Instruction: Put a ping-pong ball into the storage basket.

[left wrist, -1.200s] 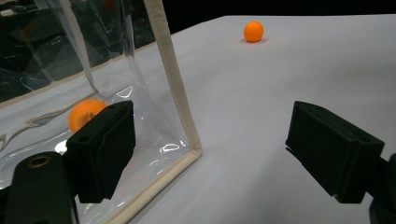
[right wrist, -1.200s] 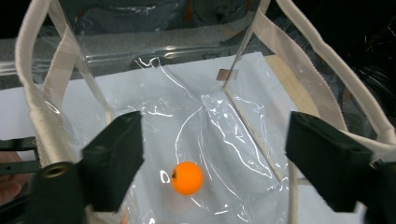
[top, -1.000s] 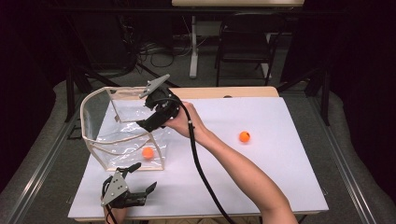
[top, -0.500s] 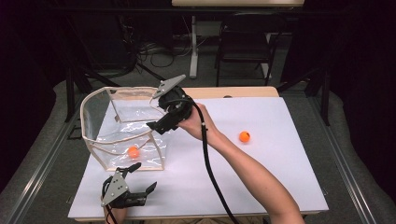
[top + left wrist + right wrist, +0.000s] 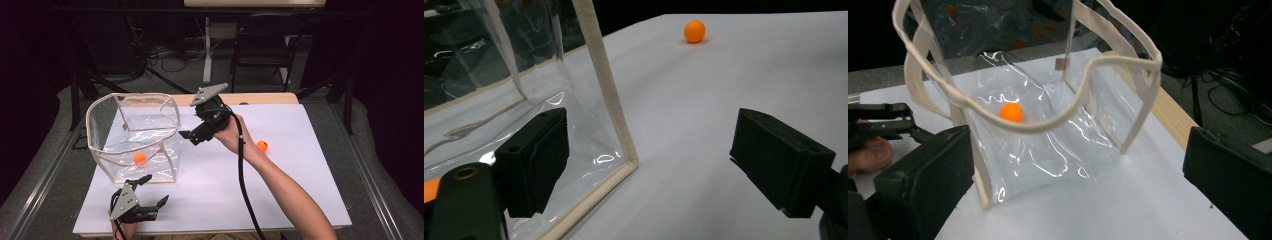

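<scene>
Clear bag (image 5: 134, 131) with cream trim stands upright on the left half of the counter (image 5: 280, 200), mouth open to the top, near the counter's left edge. One orange ball (image 5: 139, 158) lies on the bag's floor, toward its near wall; the right gripper view shows it (image 5: 1011, 112) through the open rim. Left hand-held gripper (image 5: 150, 192) rests low at the counter's near-left corner, jaws released and apart with nothing between them, pointing at the bag's near bottom corner (image 5: 626, 162); whether its left jaw touches the film I cannot tell. Right hand-held gripper (image 5: 189, 137) hangs above the counter's middle, just beside the bag's right wall and outside it, tips aimed left and down at the bag; jaws have just been opening, stand wide, and carry nothing. Second orange ball (image 5: 262, 146) sits loose on the counter toward the right, well apart from the bag; also seen far off from the left gripper (image 5: 694, 31). Key relation: this loose ball lies behind the right hand-held gripper, on the wrist side, opposite to where the jaws face. Right hand is plainly the nearer one; the left is far across. A ball has no long axis, so any approach angle serves. Judgement: next fetch needs the right hand-held gripper turned rightward and lowered.
</scene>
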A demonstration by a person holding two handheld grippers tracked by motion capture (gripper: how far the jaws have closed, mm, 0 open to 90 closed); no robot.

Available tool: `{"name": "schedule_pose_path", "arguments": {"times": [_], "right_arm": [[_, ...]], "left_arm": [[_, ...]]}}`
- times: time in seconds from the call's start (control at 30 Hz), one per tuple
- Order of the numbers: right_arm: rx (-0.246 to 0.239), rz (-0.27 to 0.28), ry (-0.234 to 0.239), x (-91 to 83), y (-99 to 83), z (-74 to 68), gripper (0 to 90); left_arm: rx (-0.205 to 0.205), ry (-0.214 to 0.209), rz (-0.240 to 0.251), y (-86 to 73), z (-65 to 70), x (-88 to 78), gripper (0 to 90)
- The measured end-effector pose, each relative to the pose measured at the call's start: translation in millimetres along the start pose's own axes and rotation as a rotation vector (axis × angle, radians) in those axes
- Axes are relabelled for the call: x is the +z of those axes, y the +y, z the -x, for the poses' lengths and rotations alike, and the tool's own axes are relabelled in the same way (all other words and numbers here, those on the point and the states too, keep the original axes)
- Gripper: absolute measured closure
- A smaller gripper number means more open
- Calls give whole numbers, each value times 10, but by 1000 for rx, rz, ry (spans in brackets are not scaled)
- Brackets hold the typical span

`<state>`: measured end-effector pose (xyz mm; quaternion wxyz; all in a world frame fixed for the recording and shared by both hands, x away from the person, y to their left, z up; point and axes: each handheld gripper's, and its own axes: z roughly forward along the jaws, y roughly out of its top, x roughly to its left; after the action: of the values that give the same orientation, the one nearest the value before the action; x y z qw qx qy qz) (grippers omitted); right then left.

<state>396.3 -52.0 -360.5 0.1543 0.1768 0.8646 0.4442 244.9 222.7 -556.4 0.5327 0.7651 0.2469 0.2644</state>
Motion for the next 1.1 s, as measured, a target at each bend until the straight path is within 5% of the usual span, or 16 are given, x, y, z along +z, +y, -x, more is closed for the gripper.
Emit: {"name": "schedule_pose_path", "arguments": {"times": [0.33,1.1], "right_arm": [[39,-19,-27,-105,-344,107,0],[103,-40,-28,-85,-1036,2,0]], "left_arm": [[8,4,0,13,10,13,157],[8,8,0,9,6,-1,157]]}}
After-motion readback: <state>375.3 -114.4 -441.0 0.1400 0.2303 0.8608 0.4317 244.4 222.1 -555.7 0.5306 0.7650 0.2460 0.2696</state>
